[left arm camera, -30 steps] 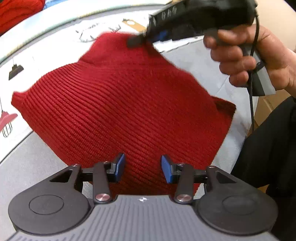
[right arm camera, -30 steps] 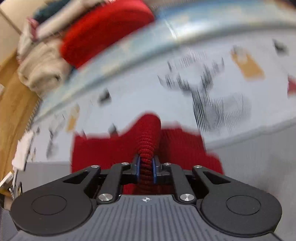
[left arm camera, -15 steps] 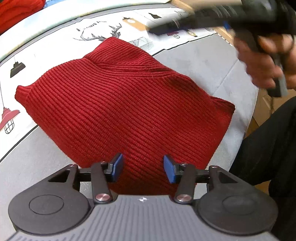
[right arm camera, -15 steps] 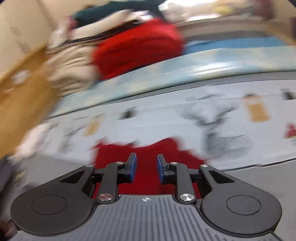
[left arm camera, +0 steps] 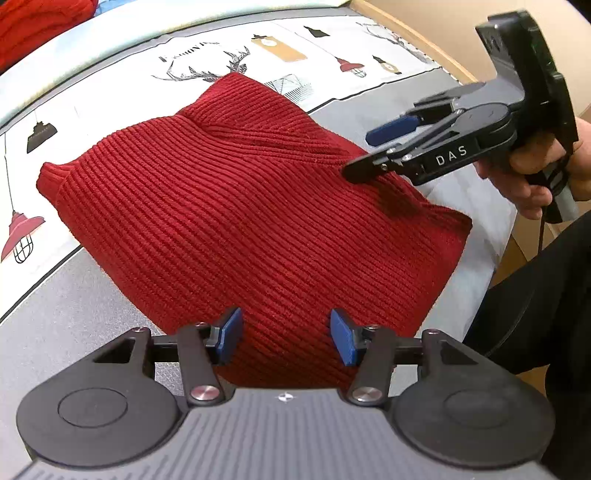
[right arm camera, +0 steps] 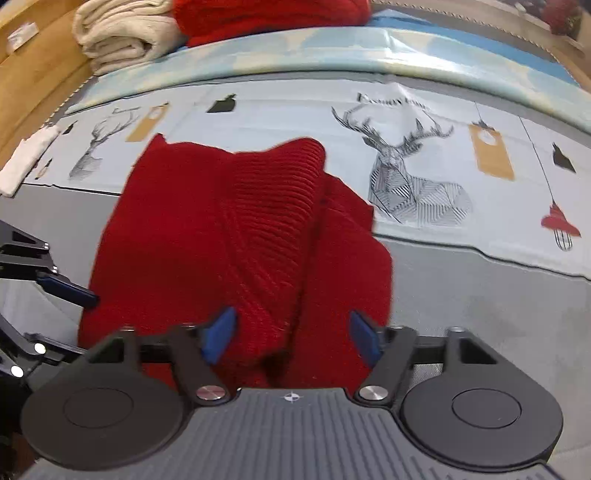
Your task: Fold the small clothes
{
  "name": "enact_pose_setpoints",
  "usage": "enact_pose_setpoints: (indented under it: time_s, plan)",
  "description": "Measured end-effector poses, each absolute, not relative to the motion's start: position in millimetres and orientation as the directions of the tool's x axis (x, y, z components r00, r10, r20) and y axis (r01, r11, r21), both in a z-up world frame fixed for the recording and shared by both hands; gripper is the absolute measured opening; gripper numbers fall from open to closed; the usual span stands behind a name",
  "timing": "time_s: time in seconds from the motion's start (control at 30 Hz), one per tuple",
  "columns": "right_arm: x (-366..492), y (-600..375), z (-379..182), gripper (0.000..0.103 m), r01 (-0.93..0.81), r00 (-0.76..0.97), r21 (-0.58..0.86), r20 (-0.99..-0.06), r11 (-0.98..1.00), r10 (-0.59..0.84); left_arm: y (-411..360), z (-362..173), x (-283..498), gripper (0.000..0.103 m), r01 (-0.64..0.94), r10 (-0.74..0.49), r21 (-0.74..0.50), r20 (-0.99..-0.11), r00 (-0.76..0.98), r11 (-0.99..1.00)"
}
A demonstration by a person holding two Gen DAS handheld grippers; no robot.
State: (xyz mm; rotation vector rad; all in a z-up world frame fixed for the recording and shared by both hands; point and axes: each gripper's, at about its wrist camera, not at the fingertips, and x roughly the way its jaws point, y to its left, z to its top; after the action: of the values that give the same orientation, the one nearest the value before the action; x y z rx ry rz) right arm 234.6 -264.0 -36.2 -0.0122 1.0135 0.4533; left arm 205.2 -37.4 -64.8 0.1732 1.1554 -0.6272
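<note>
A red ribbed knit garment lies folded on the printed tablecloth; it also shows in the right wrist view. My left gripper is open and empty, hovering over the garment's near edge. My right gripper is open and empty, low over the garment's edge. In the left wrist view the right gripper reaches in from the right, one finger touching or just above the knit. The left gripper's fingers show at the left edge of the right wrist view.
A stack of folded clothes, a cream one and a red one, sits at the far side. A white cloth lies at the far left. The table edge and the person's dark trousers are at right.
My right gripper let go of the red garment's fold, opened, pulled back, and now sits low at the garment's edge. The garment has settled flat. My left gripper stayed open in place.
</note>
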Motion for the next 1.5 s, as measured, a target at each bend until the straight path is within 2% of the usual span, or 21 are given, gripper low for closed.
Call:
enact_pose_setpoints:
  time_s: [0.13, 0.2, 0.23, 0.27, 0.37, 0.47, 0.63, 0.9, 1.03, 1.1, 1.17, 1.2, 1.27, 1.3, 1.47, 1.5]
  plan:
    - [238.7, -274.5, -40.2, 0.077, -0.324, 0.416, 0.260, -0.824, 0.910, 0.384, -28.8, -58.0, 213.1, 0.060, 0.491, -0.386, -0.211, -0.876, 0.288, 0.845]
    - [241.8, -277.3, -44.3, 0.077, -0.301, 0.402, 0.290, -0.825, 0.908, 0.397, -14.1, -51.9, 223.4, 0.071, 0.404, -0.397, -0.251, -0.854, 0.335, 0.880]
    - [243.2, -279.1, -46.7, 0.078, -0.286, 0.391, 0.309, -0.826, 0.907, 0.405, -4.8, -50.4, 229.8, 0.081, 0.340, -0.393, -0.272, -0.845, 0.364, 0.900]
    - [244.7, -280.5, -49.0, 0.080, -0.274, 0.379, 0.322, -0.830, 0.906, 0.410, 5.6, -49.9, 236.4, 0.084, 0.266, -0.377, -0.289, -0.839, 0.393, 0.920]
    - [249.3, -282.8, -60.0, 0.090, -0.237, 0.334, 0.335, -0.853, 0.912, 0.401, 37.2, -61.9, 254.5, 0.084, 0.037, -0.331, -0.346, -0.853, 0.405, 0.938]
    - [252.2, -281.0, -69.1, 0.092, -0.233, 0.294, 0.354, -0.862, 0.906, 0.412, 56.4, -83.9, 266.6, 0.084, -0.117, -0.343, -0.403, -0.874, 0.345, 0.908]
    - [259.5, -279.6, -77.7, 0.095, -0.219, 0.265, 0.381, -0.863, 0.898, 0.430, 58.0, -105.4, 277.9, 0.088, -0.157, -0.412, -0.472, -0.859, 0.305, 0.868]
    - [266.5, -280.5, -85.5, 0.094, -0.206, 0.244, 0.419, -0.853, 0.884, 0.461, 49.3, -133.9, 293.5, 0.090, -0.182, -0.465, -0.530, -0.831, 0.305, 0.828]
    - [266.4, -282.7, -86.7, 0.090, -0.193, 0.248, 0.436, -0.845, 0.879, 0.474, 44.1, -137.2, 302.1, 0.089, -0.151, -0.456, -0.521, -0.829, 0.323, 0.840]
    - [266.5, -283.3, -86.4, 0.088, -0.183, 0.254, 0.443, -0.841, 0.877, 0.478, 41.0, -133.9, 305.6, 0.084, -0.121, -0.445, -0.505, -0.833, 0.329, 0.855]
    - [265.0, -282.1, -83.5, 0.083, -0.192, 0.268, 0.441, -0.836, 0.877, 0.479, 37.4, -123.4, 308.9, 0.070, -0.082, -0.424, -0.477, -0.837, 0.346, 0.875]
    - [264.1, -280.7, -81.3, 0.081, -0.203, 0.278, 0.439, -0.832, 0.875, 0.481, 37.6, -116.4, 308.0, 0.067, -0.061, -0.413, -0.462, -0.837, 0.360, 0.885]
    - [264.3, -278.5, -76.1, 0.071, -0.225, 0.299, 0.441, -0.817, 0.869, 0.493, 38.0, -99.1, 309.7, 0.061, -0.017, -0.388, -0.431, -0.828, 0.404, 0.902]
    - [265.6, -277.6, -74.3, 0.069, -0.223, 0.307, 0.451, -0.809, 0.864, 0.501, 37.8, -91.4, 310.1, 0.060, 0.003, -0.373, -0.411, -0.825, 0.425, 0.912]
    - [275.2, -258.6, -59.4, 0.045, -0.254, 0.375, 0.475, -0.754, 0.842, 0.539, 47.0, -56.3, 313.6, 0.060, 0.037, -0.266, -0.291, -0.805, 0.531, 0.956]
    - [277.9, -250.8, -55.2, 0.044, -0.262, 0.393, 0.478, -0.741, 0.838, 0.545, 51.4, -52.7, 315.2, 0.060, 0.030, -0.246, -0.275, -0.802, 0.544, 0.961]
